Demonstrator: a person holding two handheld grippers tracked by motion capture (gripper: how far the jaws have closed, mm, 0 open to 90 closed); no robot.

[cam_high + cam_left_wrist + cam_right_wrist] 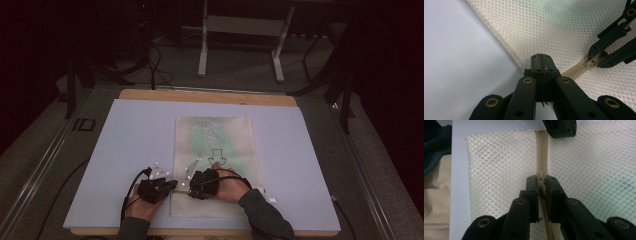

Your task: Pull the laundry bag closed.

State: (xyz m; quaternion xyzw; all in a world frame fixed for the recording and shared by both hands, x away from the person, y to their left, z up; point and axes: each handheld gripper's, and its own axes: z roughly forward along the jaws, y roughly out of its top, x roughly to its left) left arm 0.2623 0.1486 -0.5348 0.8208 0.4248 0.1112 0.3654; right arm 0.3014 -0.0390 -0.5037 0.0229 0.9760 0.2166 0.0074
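Note:
A white mesh bag [230,135] with something green inside lies flat on the pale board [125,150]. A beige zipper [542,145] runs along the bag's near end. My left gripper [174,184] is shut on the bag's left edge where the zipper [574,72] ends; in its own view the jaws [541,58] meet on the mesh. My right gripper [191,189] points left along the zipper and is shut on the zipper pull [541,175]. The left gripper view shows the right gripper [596,56] clamped over the slider [589,63]. The two grippers are close together.
The board rests on a wooden table [200,96]. Beyond it, white metal legs [202,50] and cables [155,65] stand on the dark floor. A small white tag [271,200] lies right of the bag. Open board lies left and right of the bag.

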